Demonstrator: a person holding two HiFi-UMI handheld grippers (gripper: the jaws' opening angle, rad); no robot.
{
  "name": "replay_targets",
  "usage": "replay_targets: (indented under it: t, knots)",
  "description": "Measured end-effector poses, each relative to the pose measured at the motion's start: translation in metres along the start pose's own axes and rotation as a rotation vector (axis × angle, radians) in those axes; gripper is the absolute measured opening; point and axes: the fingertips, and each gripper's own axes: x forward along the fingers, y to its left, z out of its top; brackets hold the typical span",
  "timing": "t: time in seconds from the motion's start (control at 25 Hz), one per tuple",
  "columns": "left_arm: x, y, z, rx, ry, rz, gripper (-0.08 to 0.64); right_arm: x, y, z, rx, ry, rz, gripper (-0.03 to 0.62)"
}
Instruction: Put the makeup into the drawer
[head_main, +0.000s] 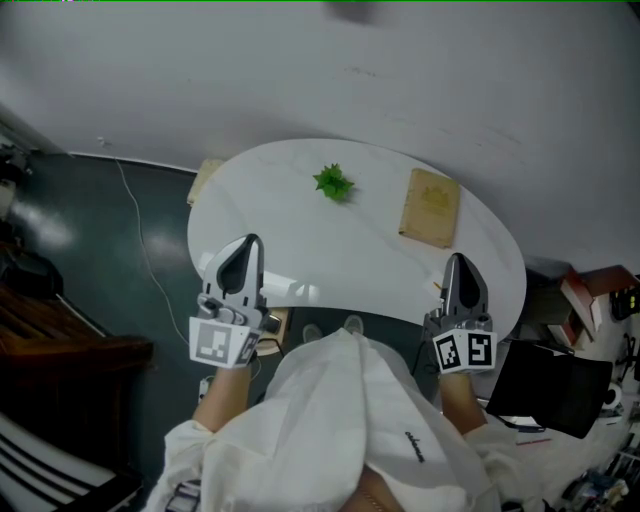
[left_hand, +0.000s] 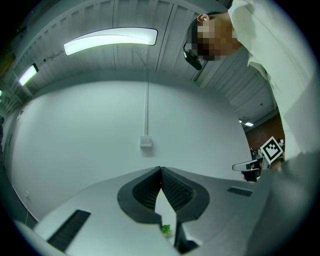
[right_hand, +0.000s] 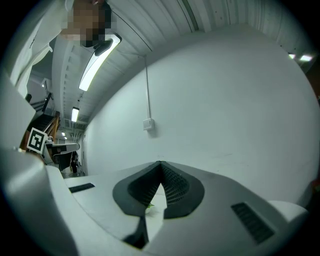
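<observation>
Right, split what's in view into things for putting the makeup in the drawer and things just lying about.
For the job:
- left gripper, shut, empty
- right gripper, shut, empty
- flat tan case on the white table, possibly the makeup
- no drawer plainly visible

Lying about:
- small green plant
- tan board at the table's far left edge

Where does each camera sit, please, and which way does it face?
Head view: on the person's head, looking steeply down at the white table; the shirt, left tongs and right tongs show.
Left gripper view: on the left tongs, facing along shut jaws to the wall box; the shirt shows at right.
Right gripper view: on the right tongs, facing that wall along shut jaws; the shirt shows at left.
Shared: both gripper views show the wall box; head and left views show the green plant.
</observation>
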Motion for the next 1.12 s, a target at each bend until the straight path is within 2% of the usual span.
replay_targets:
  t: [0.36,0.52,0.68,0.88,1.12]
  knots:
    - [0.0033,-0.0043,0.0019,0.001,-0.008,-0.013,0.025,-0.0011,-0.0022,0.0001,-0.008,0.001,-0.006,0.017]
    - [0.0024,-0.0045,-0.0025,0.013,0.016,-0.013,0.025,-0.0018,0.0001,0.0005,-0.019,0.001,-0.004,0.017]
    - [0.0055,-0.0022,-0.0024,0.006,0.012,-0.005,0.025,-0.0001,-0.001,-0.0008,-0.002,0.006,-0.007,0.017]
    - [0.0067,-0.0032,-0.0047,-0.02,0.049,0.005,0.025,0.0008,0.0004,-0.0016,-0.012,0.018,-0.007,0.017]
    - [0.0094,-0.0058,-0.0005,-0.004,0.003,-0.021,0.025,0.0024,0.0015,-0.0033,-0.005,0.018,-0.004,0.017]
